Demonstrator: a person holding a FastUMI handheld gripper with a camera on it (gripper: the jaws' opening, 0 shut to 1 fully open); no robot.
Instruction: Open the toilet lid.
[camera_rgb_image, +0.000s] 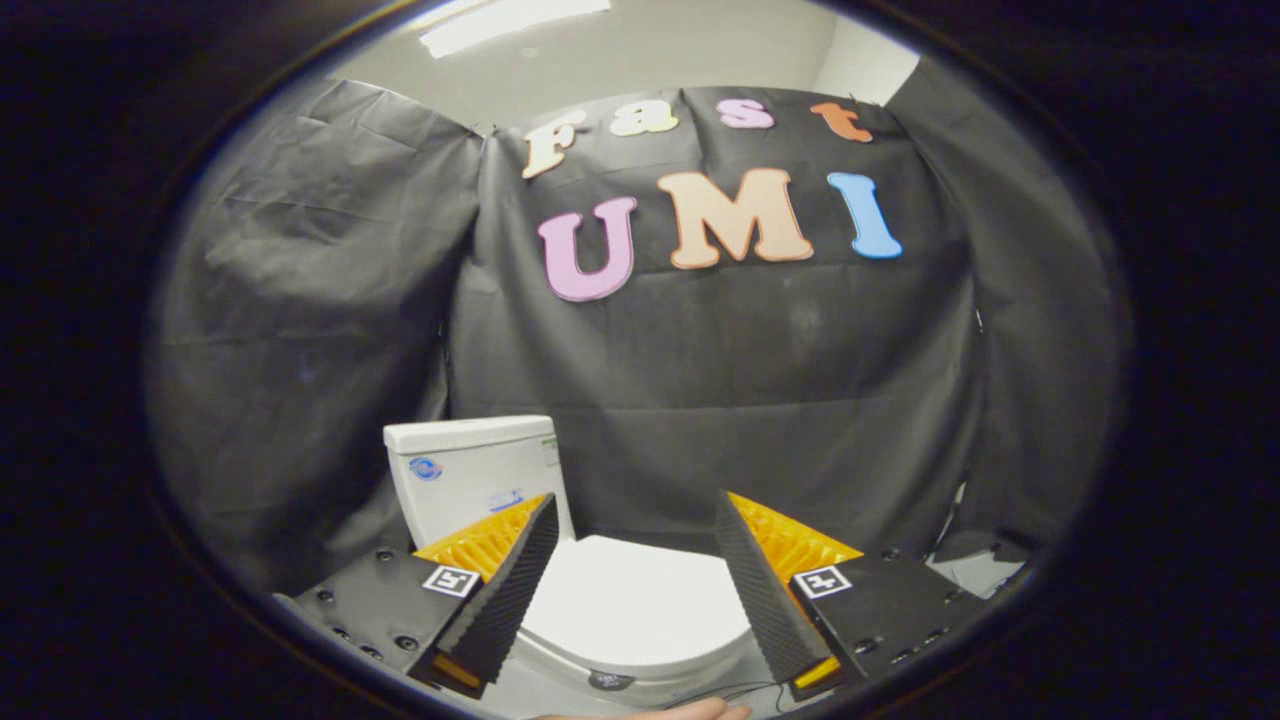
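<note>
Gripper view: looking forward and slightly down over the toilet lid (630, 600), gripper (632, 520) held level above it. Jaws spread wide, pinching nothing, both fingers (500, 600) apart from the lid and flanking it on either side. Lid seen in the gap between the fingers, lying flat and shut over the bowl. Long axis of the lid running from its rounded front edge, nearest the fingers, back toward the cistern (475, 475); hinge end at the cistern, partly hidden behind the left finger. Lid plain white, smooth and glossy, oval. Cistern upright behind the lid and offset to its left, white, with small stickers on its face. Black cloth wall (760, 400) behind the cistern. Fingertip of a person's hand (690, 711) just in front of the lid's front edge.
</note>
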